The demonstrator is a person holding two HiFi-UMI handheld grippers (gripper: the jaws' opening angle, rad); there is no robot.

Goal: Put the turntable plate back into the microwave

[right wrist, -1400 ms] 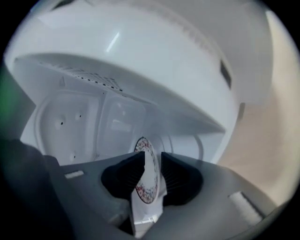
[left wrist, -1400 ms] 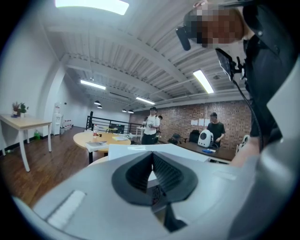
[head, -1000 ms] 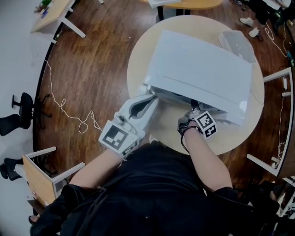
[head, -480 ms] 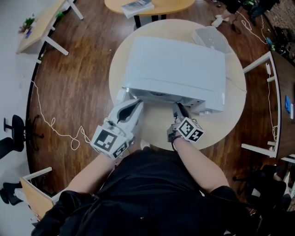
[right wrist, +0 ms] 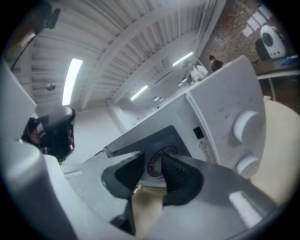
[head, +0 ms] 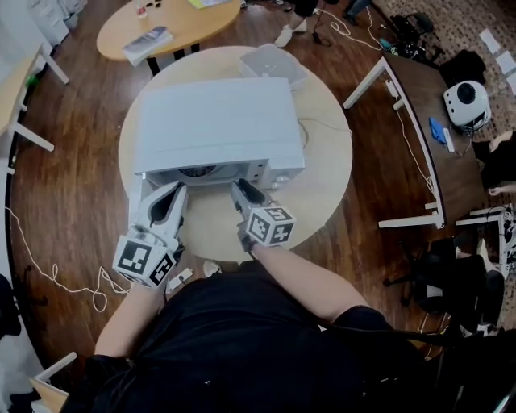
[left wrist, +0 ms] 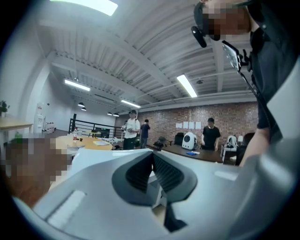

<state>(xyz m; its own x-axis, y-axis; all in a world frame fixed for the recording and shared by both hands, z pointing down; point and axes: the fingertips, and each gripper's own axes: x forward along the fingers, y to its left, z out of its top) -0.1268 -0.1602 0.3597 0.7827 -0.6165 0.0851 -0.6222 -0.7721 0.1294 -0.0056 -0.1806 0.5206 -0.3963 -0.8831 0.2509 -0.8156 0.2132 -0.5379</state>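
A white microwave [head: 214,121] stands on a round wooden table [head: 322,193], its front opening facing me. My right gripper [head: 242,190] reaches into the opening, and in the right gripper view [right wrist: 152,168] its jaws are shut on the pale rim of the turntable plate [right wrist: 157,165], whose round patterned middle shows between the pads. That pattern shows dimly inside the cavity [head: 197,171]. My left gripper [head: 165,192] sits at the microwave's left front corner, its fingertips [left wrist: 152,157] touching each other with nothing visibly held.
Two white knobs [right wrist: 246,124] sit on the control panel right of the opening. A clear plastic box [head: 270,63] stands behind the microwave. Another round table [head: 161,24] lies beyond, a desk [head: 419,121] to the right, and a cable [head: 48,266] on the floor.
My right gripper has risen and rolled at the microwave's opening, still closed on the plate. The left gripper shifted slightly along the left front. The head view has swung, placing the microwave further left.
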